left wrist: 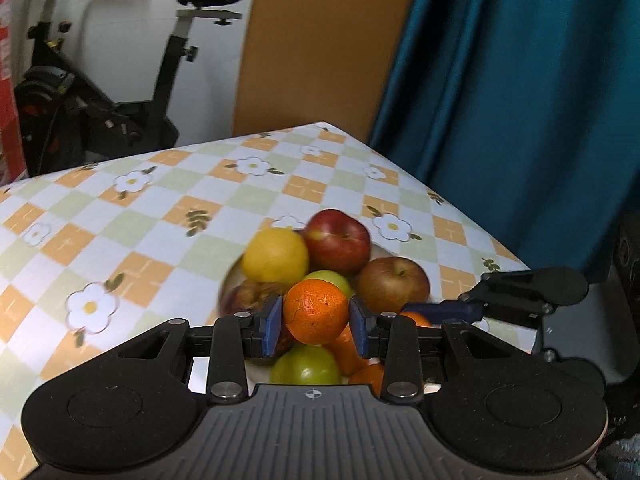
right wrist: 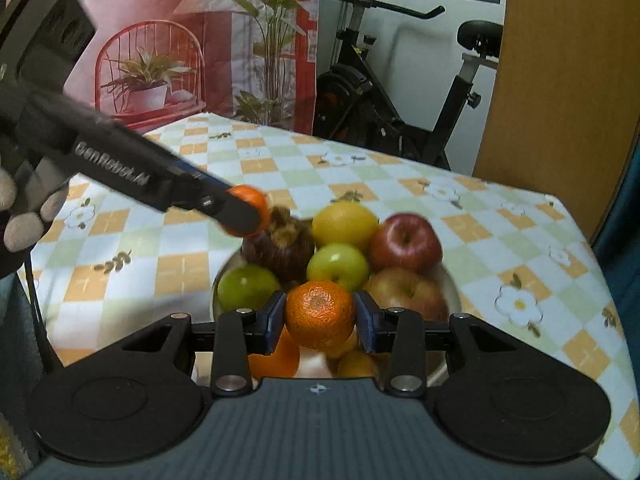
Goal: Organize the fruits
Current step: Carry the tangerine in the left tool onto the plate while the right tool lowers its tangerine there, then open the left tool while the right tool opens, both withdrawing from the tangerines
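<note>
Both grippers clamping a tangerine (left wrist: 315, 312), stem-end facing camera, above bowl (right wrist: 452, 292)

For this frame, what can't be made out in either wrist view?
- Left wrist: the near side of the bowl and the fruit low in it are hidden behind the left tool and its tangerine.
- Right wrist: the right tool and its tangerine hide the near fruit; a pale item there is unidentifiable.
- Right wrist: the other tool's body covers much of the left tangerine.
</note>
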Available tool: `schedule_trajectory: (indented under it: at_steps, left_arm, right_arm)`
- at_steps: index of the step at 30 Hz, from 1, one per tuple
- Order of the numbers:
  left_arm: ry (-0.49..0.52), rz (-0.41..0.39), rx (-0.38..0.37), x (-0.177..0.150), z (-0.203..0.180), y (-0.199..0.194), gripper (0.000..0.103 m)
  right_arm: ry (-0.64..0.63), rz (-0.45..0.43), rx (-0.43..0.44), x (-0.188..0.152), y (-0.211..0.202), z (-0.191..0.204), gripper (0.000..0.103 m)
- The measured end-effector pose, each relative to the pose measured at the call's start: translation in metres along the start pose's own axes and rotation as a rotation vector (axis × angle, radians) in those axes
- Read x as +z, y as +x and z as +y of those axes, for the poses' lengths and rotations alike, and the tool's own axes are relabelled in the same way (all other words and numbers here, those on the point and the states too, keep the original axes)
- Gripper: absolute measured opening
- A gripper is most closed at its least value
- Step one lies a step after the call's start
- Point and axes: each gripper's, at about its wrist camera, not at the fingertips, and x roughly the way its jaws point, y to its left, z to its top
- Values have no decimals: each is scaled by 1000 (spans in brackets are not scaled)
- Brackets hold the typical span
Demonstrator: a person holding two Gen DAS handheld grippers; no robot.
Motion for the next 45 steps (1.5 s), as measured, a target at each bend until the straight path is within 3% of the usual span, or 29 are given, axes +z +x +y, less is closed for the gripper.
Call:
schedule_trajectory:
  at_steps: [18, 32, 37, 40, 42, 44, 45]
  left_arm:
    - [76, 72, -8, 10, -26, 38, 38]
    - [0, 25, -12, 15, -15, 28, 44]
    - [-58, -47, 27, 18, -3, 0, 60]
    - [-89, -100, 65, 17, 1, -23, 83]
    - [-96, -140, 103, 17, 1, -40, 88]
    - [-99, -163, 152, 18, 2, -55, 92]
    - [-104, -166, 185, 19, 3, -62, 94]
  right_arm:
    - [113, -46, 29, -13, 4, -11, 40]
    - [127, -47, 19, -14, 1, -10, 41]
    - [131, -53, 12, -12, -4, -10, 45]
    - [128, -61, 1, -11, -7, -8, 48]
    - [138, -71, -1, -9, -10, -8, 51]
    - [156, -91, -8, -5, -16, -8, 57]
    - [164, -105, -14, -3, -19, -8, 66]
